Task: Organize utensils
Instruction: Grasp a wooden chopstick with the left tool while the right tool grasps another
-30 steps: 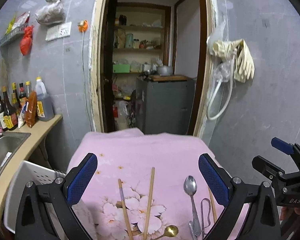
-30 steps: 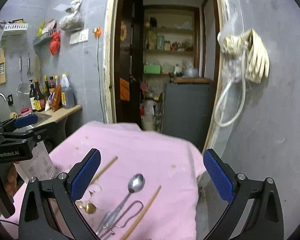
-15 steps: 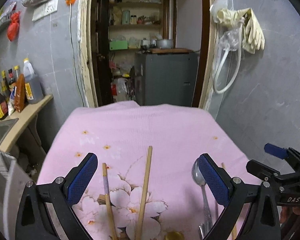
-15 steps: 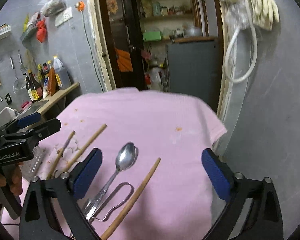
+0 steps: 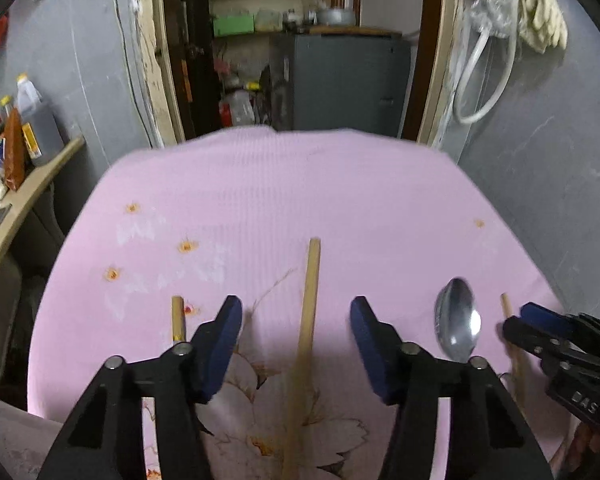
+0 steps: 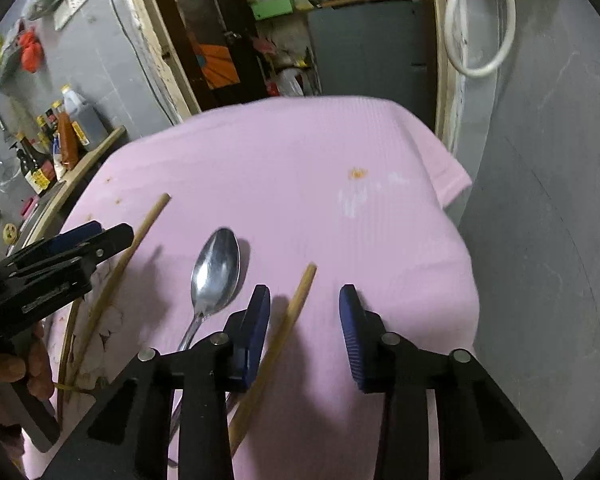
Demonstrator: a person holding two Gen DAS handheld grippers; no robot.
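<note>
Utensils lie on a pink flowered cloth. My left gripper is open, its blue pads on either side of a wooden chopstick. A second chopstick lies left of it and a steel spoon to the right. My right gripper is open, straddling another wooden chopstick. The spoon lies just left of it. The left gripper shows at the left edge of the right wrist view over a chopstick.
A counter with sauce bottles stands to the left. A doorway with a grey cabinet is behind the table. A grey wall with rubber gloves and a hose is close on the right. The cloth's right edge drops off.
Both grippers have tilted down and moved closer to the cloth. Their fingers have narrowed, each now straddling a chopstick. The utensils have not moved.
</note>
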